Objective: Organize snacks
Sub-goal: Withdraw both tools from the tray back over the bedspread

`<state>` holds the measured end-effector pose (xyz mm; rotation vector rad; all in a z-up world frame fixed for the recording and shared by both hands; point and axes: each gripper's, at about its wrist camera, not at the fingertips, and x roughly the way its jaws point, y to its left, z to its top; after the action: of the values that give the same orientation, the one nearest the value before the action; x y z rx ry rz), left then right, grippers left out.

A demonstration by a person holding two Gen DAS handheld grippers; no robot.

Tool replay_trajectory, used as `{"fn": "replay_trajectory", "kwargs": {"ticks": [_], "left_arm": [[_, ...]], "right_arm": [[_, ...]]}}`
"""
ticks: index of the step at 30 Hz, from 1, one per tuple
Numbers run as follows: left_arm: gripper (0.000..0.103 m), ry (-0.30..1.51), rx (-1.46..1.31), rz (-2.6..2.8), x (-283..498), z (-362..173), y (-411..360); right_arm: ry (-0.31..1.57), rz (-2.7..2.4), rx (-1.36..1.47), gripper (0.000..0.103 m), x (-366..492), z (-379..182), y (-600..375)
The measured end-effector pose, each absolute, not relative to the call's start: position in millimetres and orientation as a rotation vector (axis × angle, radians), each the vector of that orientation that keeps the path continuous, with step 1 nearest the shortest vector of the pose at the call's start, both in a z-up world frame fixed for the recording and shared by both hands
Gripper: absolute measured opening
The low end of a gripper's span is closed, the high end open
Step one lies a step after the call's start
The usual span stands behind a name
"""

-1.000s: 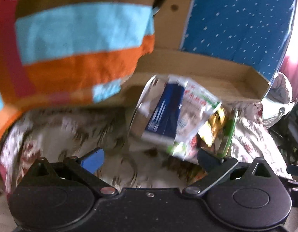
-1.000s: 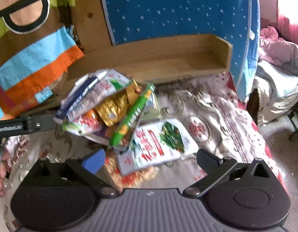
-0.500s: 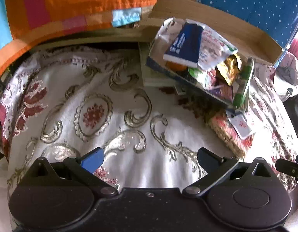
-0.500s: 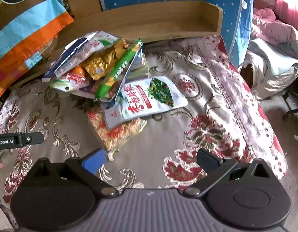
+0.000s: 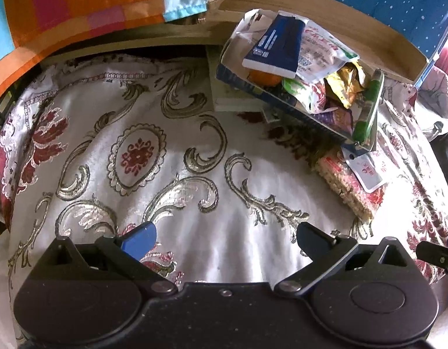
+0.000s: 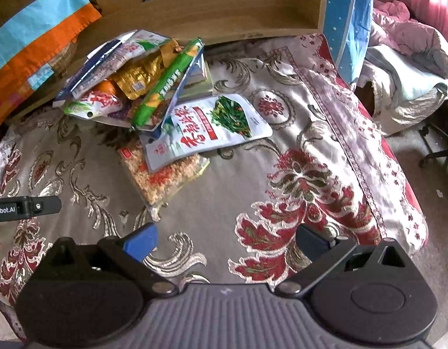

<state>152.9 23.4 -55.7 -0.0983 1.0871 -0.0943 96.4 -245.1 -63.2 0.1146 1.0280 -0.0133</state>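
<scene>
Brocade cloth (image 6: 296, 151) bears the snack pile (image 6: 142, 87) against the wooden shelf (image 6: 224, 14), well ahead of both grippers, left (image 5: 224, 240) and right (image 6: 225, 240), jaws apart and empty, probably ready to start sorting.

Both claws have drawn back from the snack pile (image 6: 131, 87) over the last second. The left claw (image 5: 224, 240), which hung right against the packets, now sits well apart from them, the pile off at its one o'clock. The right claw (image 6: 225, 240) has pulled away too, baring more patterned cloth (image 6: 282, 192), pile at eleven o'clock.
</scene>
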Motion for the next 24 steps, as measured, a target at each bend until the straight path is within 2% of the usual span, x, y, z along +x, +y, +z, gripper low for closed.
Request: {"fn": "replay_trajectory", "kwargs": {"ticks": [24], "left_arm": [[0.102, 1.12, -0.067, -0.124, 159.3, -60.7, 1.6]], "right_arm": [[1.035, 0.028, 0.172, 0.103, 114.2, -65.7, -262.2]]}}
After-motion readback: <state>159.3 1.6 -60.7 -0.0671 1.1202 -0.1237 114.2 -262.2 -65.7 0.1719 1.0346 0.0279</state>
